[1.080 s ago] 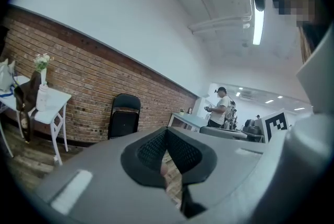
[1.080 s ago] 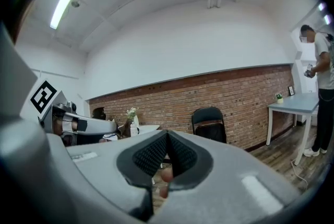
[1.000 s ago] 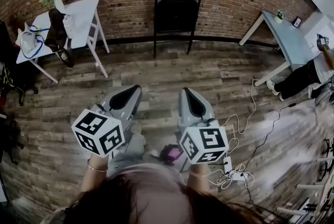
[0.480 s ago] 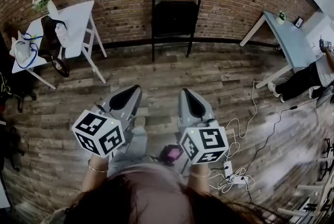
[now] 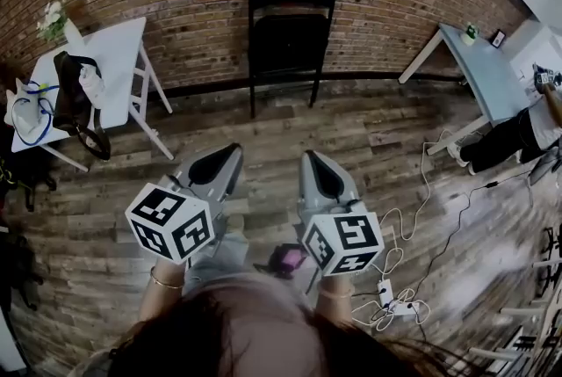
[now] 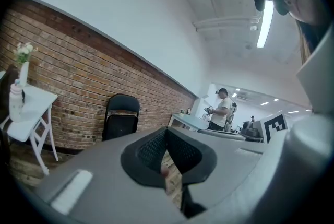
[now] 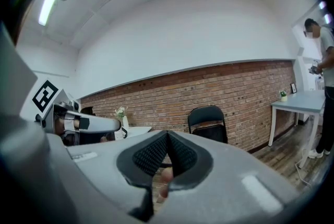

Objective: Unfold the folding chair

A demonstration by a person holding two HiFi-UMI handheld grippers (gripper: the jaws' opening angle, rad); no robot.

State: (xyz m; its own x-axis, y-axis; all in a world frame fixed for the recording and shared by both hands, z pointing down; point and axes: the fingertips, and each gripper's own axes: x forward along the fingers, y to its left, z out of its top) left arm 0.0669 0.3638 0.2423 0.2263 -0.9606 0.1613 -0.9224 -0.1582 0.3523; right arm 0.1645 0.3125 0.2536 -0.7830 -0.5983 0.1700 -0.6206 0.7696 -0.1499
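A black folding chair (image 5: 288,28) stands folded flat against the brick wall at the top middle of the head view; it also shows in the left gripper view as the chair (image 6: 120,116) and in the right gripper view as the chair (image 7: 207,122). My left gripper (image 5: 222,161) and right gripper (image 5: 314,162) are held side by side over the wooden floor, well short of the chair. Both point toward the wall. Each has its jaws shut with nothing between them.
A white folding table (image 5: 105,59) with a vase, a bottle and bags stands left of the chair. A pale blue table (image 5: 479,68) is at the right, a person (image 5: 518,125) beside it. Cables and a power strip (image 5: 392,300) lie on the floor at lower right.
The chair, wall and tables have shifted down and grown slightly in the head view as I moved toward them. Both grippers keep the same shut pose.
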